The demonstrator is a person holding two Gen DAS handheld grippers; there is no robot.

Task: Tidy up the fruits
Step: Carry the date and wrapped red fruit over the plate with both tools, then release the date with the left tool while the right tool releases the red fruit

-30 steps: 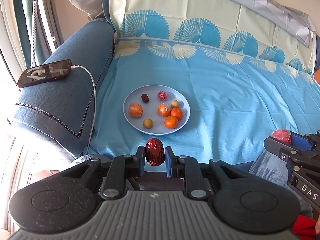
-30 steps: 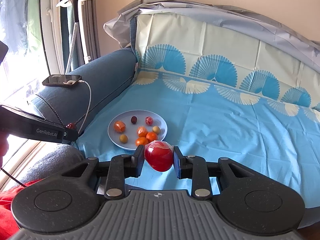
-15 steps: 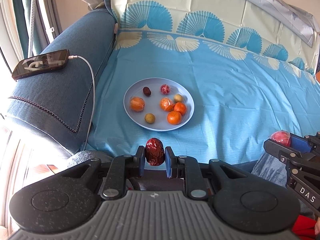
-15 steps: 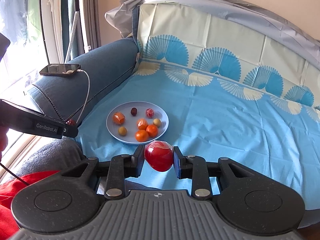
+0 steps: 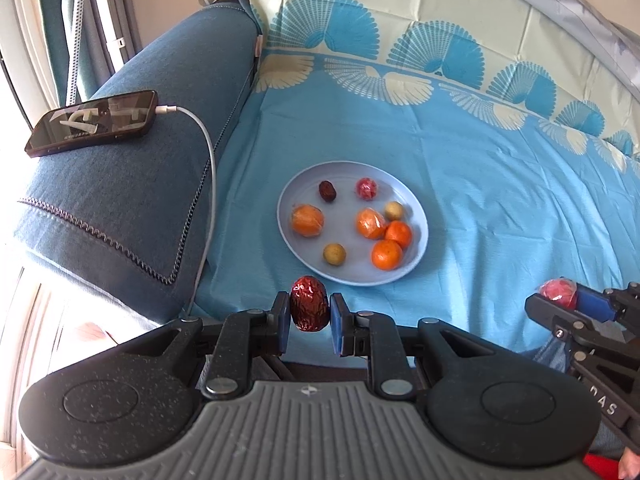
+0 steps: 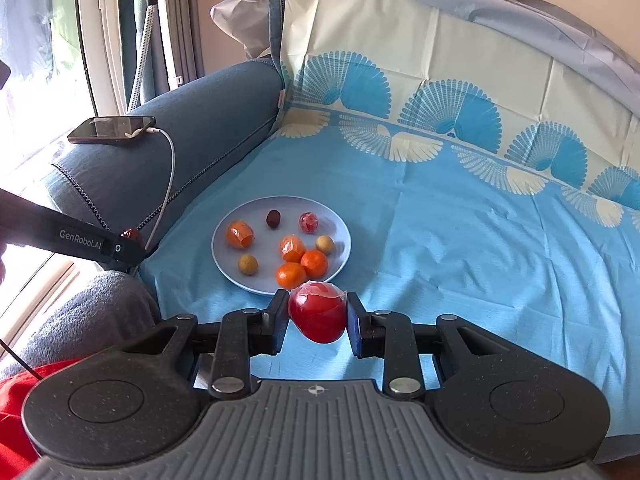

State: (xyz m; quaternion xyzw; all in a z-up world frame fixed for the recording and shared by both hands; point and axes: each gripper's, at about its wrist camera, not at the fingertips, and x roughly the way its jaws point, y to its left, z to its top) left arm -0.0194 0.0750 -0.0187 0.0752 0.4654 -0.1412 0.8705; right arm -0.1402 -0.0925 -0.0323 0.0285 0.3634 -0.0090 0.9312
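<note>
A pale blue plate (image 5: pixel 416 216) (image 6: pixel 340 226) lies on the blue patterned sheet and carries several small fruits: oranges, two yellowish ones, a dark date and a small red one. My left gripper (image 5: pixel 309 317) is shut on a wrinkled dark red date (image 5: pixel 309 309), just short of the plate's near rim. My right gripper (image 6: pixel 317 317) is shut on a shiny red fruit (image 6: pixel 318 312) with a pale wrap on top, also just before the near rim. In the left wrist view the right gripper (image 5: pixel 560 300) shows at the right edge with its red fruit.
A blue sofa arm (image 5: pixel 132 184) rises left of the plate, with a phone (image 5: pixel 92 122) (image 6: pixel 112 129) on a white charging cable (image 5: pixel 210 184) on top. The sofa back stands behind under a fan-patterned cover. A grey and red clothed lap (image 6: pixel 80 320) lies at lower left.
Both grippers have come forward and lower toward the plate, which now looks larger and nearer. Each still holds its fruit.
</note>
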